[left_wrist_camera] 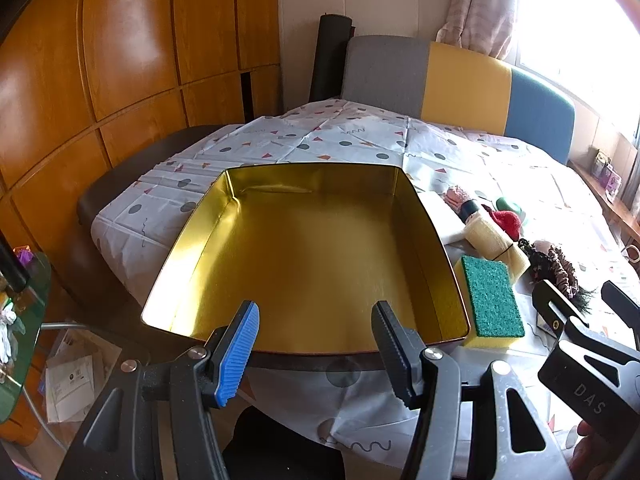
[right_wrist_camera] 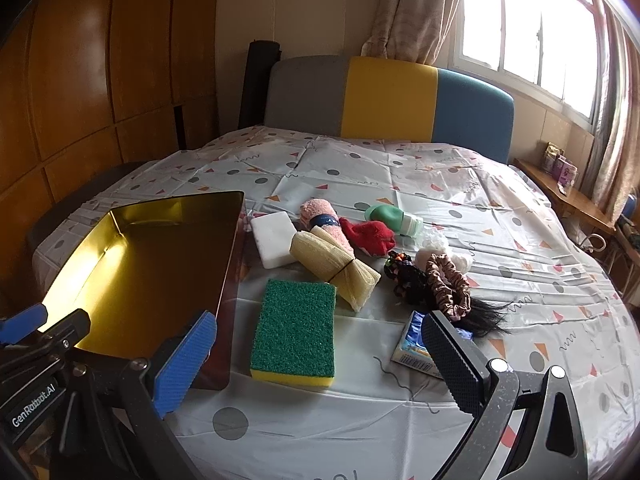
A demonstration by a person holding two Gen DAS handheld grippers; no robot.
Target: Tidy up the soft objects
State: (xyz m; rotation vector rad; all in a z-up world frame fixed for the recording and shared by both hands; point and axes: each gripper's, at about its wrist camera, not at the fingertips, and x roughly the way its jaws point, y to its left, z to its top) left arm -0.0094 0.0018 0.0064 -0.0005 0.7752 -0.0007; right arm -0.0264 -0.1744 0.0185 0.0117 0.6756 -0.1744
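Observation:
An empty gold tin box (left_wrist_camera: pixel 312 264) lies on the patterned sheet; it also shows in the right wrist view (right_wrist_camera: pixel 152 264). My left gripper (left_wrist_camera: pixel 316 344) is open at the box's near rim, holding nothing. My right gripper (right_wrist_camera: pixel 320 360) is open just above a green-and-yellow sponge (right_wrist_camera: pixel 294 330), which lies right of the box (left_wrist_camera: pixel 490 300). Behind the sponge lie a white foam block (right_wrist_camera: pixel 274 238), a cream mesh roll (right_wrist_camera: pixel 334 266), a pink rolled towel (right_wrist_camera: pixel 324 220), a red cloth (right_wrist_camera: pixel 370 236), a green bottle (right_wrist_camera: pixel 394 216), scrunchies (right_wrist_camera: pixel 444 288) and a tissue pack (right_wrist_camera: pixel 412 346).
The bed (right_wrist_camera: pixel 360 168) has a grey, yellow and blue headboard (right_wrist_camera: pixel 388 100). Wooden wardrobe doors (left_wrist_camera: pixel 100 80) stand on the left. A window and a wooden shelf (right_wrist_camera: pixel 568 196) are on the right. Papers lie on the floor (left_wrist_camera: pixel 72 376) at the left.

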